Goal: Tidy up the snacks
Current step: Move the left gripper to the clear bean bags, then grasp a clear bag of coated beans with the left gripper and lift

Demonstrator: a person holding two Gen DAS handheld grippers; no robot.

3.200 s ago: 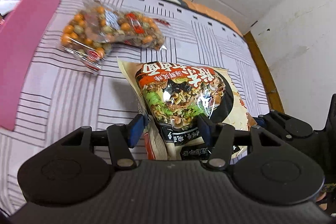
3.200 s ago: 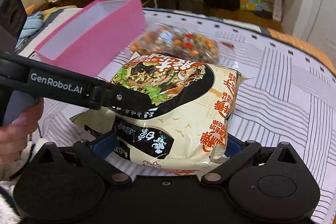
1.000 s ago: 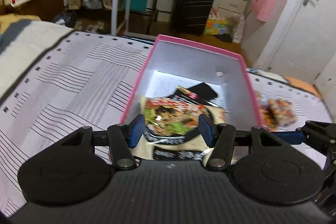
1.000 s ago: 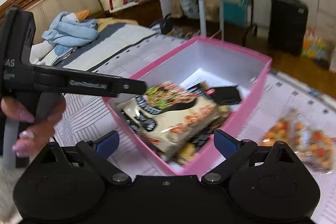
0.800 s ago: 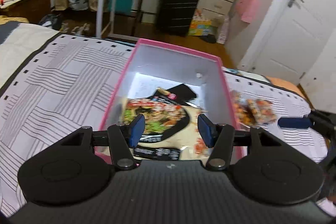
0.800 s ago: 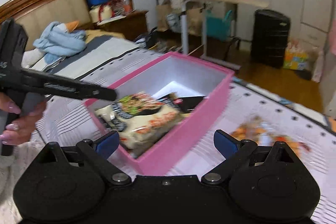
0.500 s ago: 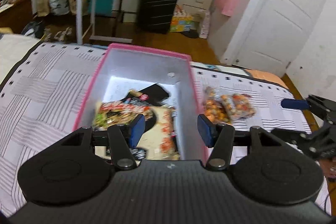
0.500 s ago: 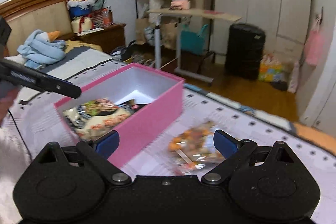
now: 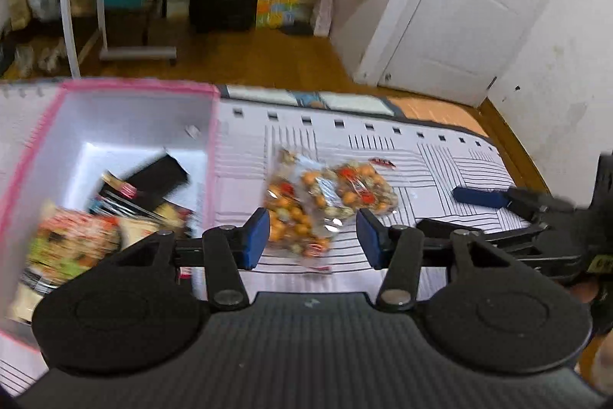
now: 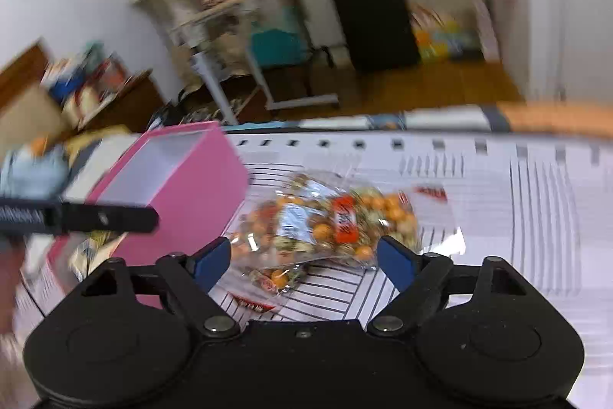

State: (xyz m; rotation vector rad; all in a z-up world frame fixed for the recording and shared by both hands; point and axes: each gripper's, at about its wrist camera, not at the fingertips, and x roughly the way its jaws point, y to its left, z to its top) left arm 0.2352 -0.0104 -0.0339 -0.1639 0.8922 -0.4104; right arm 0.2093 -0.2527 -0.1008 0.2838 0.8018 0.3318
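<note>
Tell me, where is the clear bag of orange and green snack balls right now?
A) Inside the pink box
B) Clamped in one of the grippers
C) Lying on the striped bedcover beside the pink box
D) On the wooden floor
C: the snack bag lies on the striped bedcover to the right of the pink box, and both the left gripper and the right gripper are open and hold nothing.

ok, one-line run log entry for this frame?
left gripper: open | right gripper: open | clear bag of mixed nuts: on bedspread | pink box: noodle packet inside
</note>
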